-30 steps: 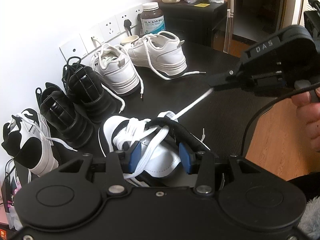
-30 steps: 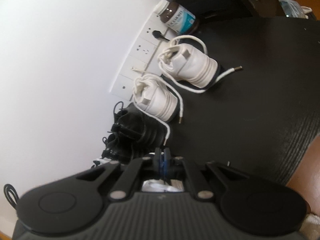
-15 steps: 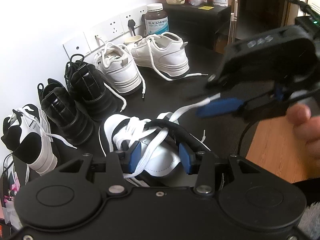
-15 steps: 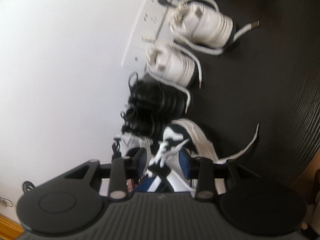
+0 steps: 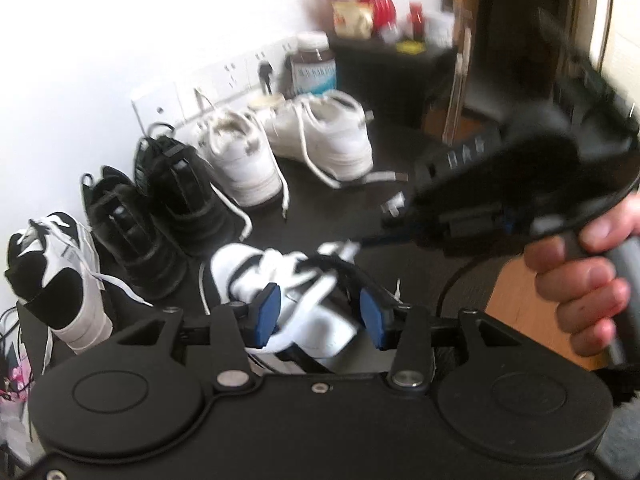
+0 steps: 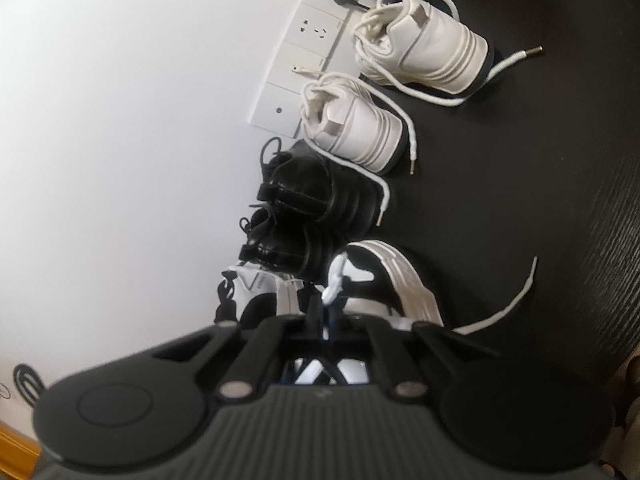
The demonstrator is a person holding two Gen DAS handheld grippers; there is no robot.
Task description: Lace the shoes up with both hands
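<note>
Left wrist view: the left gripper [image 5: 316,314] has its blue pads [image 5: 267,312] well apart, straddling the black-and-white sneaker [image 5: 280,280] that lies near on the dark table [image 5: 332,216]. The sneaker's long axis runs near to far, leaning left; which end is the toe cannot be told. A white lace [image 5: 308,292] crosses between the pads, touching neither. From the right, the right gripper [image 5: 376,236], held in a hand [image 5: 580,276], reaches its closed tips to the lace at the sneaker's far right side. Far behind stand two black shoes [image 5: 168,200] and two white sneakers [image 5: 280,148] along the wall.

Right wrist view: the right gripper [image 6: 322,312] has its fingers together, clamped on the white lace [image 6: 334,280] just above the sneaker [image 6: 384,280]. Another lace end [image 6: 508,304] trails loose on the table [image 6: 520,160] to the right. The white sneakers [image 6: 360,120] sit far, heels toward the camera
</note>
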